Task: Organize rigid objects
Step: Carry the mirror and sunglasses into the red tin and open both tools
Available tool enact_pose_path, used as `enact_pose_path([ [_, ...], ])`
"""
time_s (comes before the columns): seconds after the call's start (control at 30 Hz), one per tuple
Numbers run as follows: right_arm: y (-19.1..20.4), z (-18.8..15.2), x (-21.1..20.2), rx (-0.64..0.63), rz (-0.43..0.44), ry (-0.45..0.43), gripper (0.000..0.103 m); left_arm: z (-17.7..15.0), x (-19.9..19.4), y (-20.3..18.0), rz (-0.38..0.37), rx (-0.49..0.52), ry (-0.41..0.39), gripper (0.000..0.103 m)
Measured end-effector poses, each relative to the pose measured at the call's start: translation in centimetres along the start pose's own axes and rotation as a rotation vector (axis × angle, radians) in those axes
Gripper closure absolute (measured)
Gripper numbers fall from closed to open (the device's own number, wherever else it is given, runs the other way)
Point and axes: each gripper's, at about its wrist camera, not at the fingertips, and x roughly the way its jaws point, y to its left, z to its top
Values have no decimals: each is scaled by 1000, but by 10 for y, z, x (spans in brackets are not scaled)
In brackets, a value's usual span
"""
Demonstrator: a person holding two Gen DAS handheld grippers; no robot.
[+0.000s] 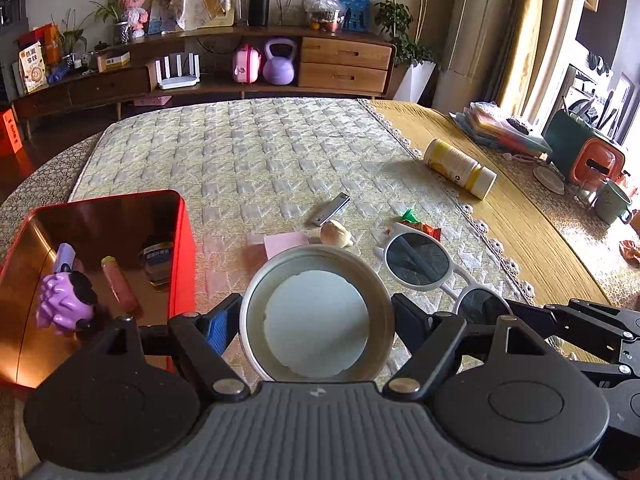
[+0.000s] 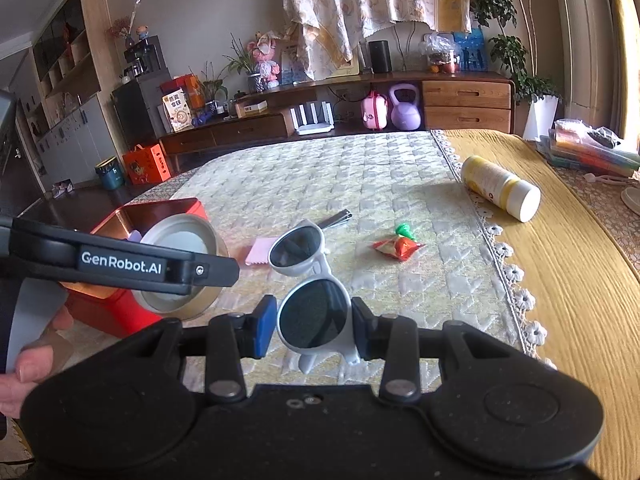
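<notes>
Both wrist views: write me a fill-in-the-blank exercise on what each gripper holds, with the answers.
1. The left gripper is clamped on a round ____.
2. The right gripper grips white ____ by one lens.
3. The open tin box beside the left gripper is ____ in colour.
4. The yellow bottle lies on its ____.

Missing words: tin; sunglasses; red; side

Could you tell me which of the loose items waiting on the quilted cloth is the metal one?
The nail clipper, lying flat past the pink notepad. It alone is shiny grey metal; the notepad is paper and the snack packet is a red-and-green wrapper.
</notes>
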Motion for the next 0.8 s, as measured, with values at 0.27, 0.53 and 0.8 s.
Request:
enact_pose_path([
  [0.27, 35, 14, -8, -22, 49, -19, 64, 0, -32, 33, 15, -30, -39, 23],
  [0.53, 80, 24, 2, -79, 102, -11, 64, 2, -48, 78, 52, -79, -52, 23],
  [0.8, 122, 29, 21, -142, 137, 14, 64, 5, -55, 124, 107, -114, -67, 23],
])
